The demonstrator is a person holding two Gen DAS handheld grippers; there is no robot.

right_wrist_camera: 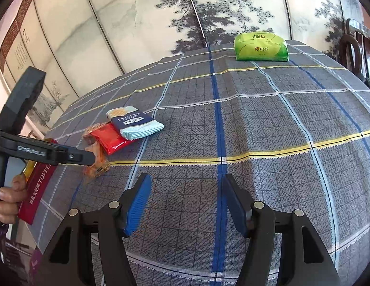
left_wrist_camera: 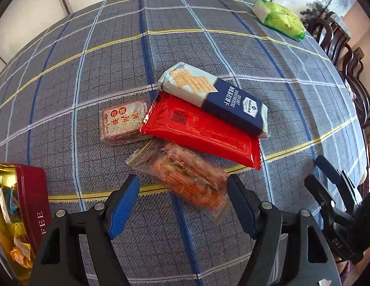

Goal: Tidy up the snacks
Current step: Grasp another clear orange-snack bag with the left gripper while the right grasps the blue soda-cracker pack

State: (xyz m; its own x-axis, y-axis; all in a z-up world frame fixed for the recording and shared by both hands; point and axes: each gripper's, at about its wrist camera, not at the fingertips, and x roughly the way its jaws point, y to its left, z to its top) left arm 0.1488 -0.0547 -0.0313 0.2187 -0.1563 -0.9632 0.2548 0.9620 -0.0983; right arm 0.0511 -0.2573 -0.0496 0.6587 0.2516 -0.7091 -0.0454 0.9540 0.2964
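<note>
the left tool (left_wrist_camera: 183, 205) points steeply down at the bench (left_wrist_camera: 208, 47), its blue-padded fingers (left_wrist_camera: 124, 206) apart with nothing pressed between them. just past the fingertips lies a clear packet of orange snacks (left_wrist_camera: 185, 178), slanted across the gap, its near end between the two pads but touching neither as far as can be seen. to the left of that tool, at the near bench edge, sits an open red tin (left_wrist_camera: 33, 197) lettered toffee, with loose wrapped sweets (left_wrist_camera: 10, 205) inside. beyond the clear packet lies a red packet (left_wrist_camera: 201, 131), partly over its far end, and a blue and white cracker packet (left_wrist_camera: 213, 97) rests against the red packet's far side. a small square pale packet (left_wrist_camera: 124, 124) with red print lies just left of the red packet, touching its corner. far off at the back right of the checked cloth sits a green tissue pack (left_wrist_camera: 282, 17), well apart from the snacks. dark wooden chairs (left_wrist_camera: 347, 54) stand along the right edge.

the right tool (right_wrist_camera: 186, 203) hangs over bare cloth, its fingers apart and holding nothing; the snack heap is off to its left and farther away. in its view a hand (right_wrist_camera: 7, 197) grips the left tool's handle beside the tin, and a painted folding screen (right_wrist_camera: 161, 19) stands behind the bench
</note>
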